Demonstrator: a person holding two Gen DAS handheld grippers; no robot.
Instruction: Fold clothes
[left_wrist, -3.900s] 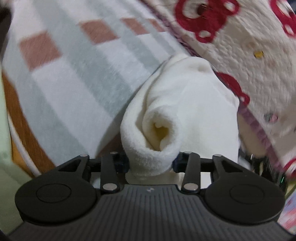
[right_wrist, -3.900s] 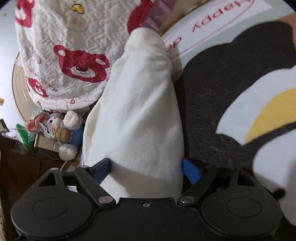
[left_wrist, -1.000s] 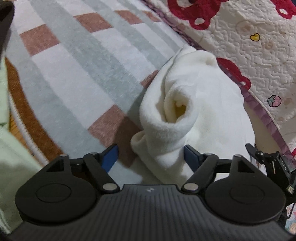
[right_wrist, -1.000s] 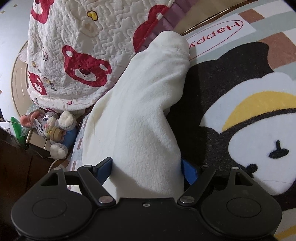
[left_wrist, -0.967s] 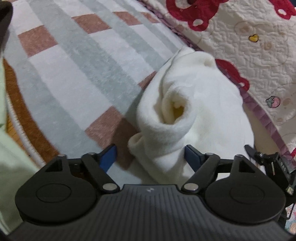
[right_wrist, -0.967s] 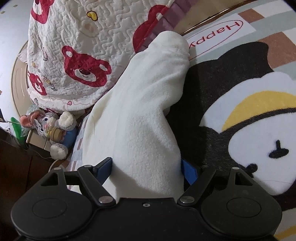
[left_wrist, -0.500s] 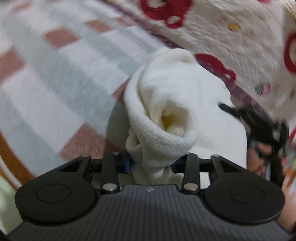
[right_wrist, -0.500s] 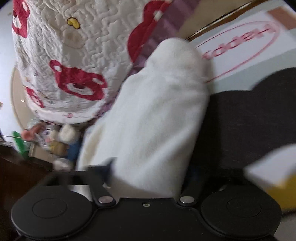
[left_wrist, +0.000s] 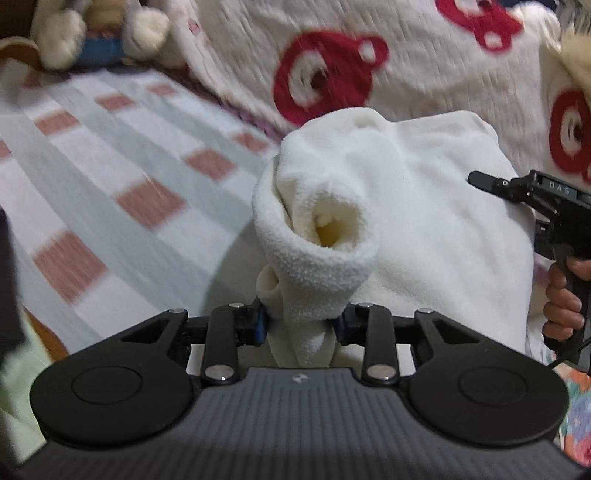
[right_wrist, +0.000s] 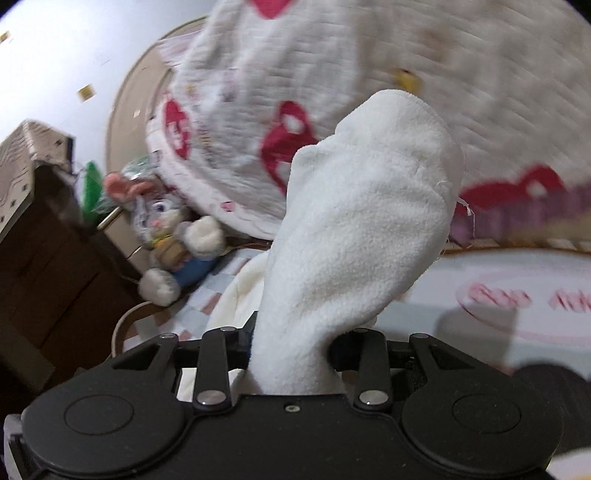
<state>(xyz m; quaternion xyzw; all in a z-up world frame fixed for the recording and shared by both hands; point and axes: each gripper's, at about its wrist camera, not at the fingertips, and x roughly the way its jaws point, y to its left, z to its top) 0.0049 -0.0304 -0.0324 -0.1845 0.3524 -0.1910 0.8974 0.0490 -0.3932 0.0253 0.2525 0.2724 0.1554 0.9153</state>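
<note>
— While the left hand-held gripper (left_wrist: 301, 325) bites on that cream fleece garment (left_wrist: 406, 206), what do its jaws look like?

— Narrow, and they have just been closing. The blue pads press a bunched fold of fleece from both sides, with a rolled cuff opening standing just above them.

— And the right hand-held gripper (right_wrist: 291, 343)?

— Same story: its jaws have just been closing too, and they clamp another thick wad of the garment, which rises out of them like a rounded hump. In the left wrist view that gripper shows at the right edge, held by a person's hand (left_wrist: 563, 295).

— Where is the garment itself?

— Strung between the two grippers above the checked rug (left_wrist: 110, 177), close to the rug's far edge, where a quilted blanket with red bears (left_wrist: 332, 66) hangs. Whether its lower part touches the rug I cannot tell.

— Anything else nearby?

— A plush rabbit (right_wrist: 166, 236) lies at the blanket's foot, beside a brown cabinet (right_wrist: 40, 236).
</note>
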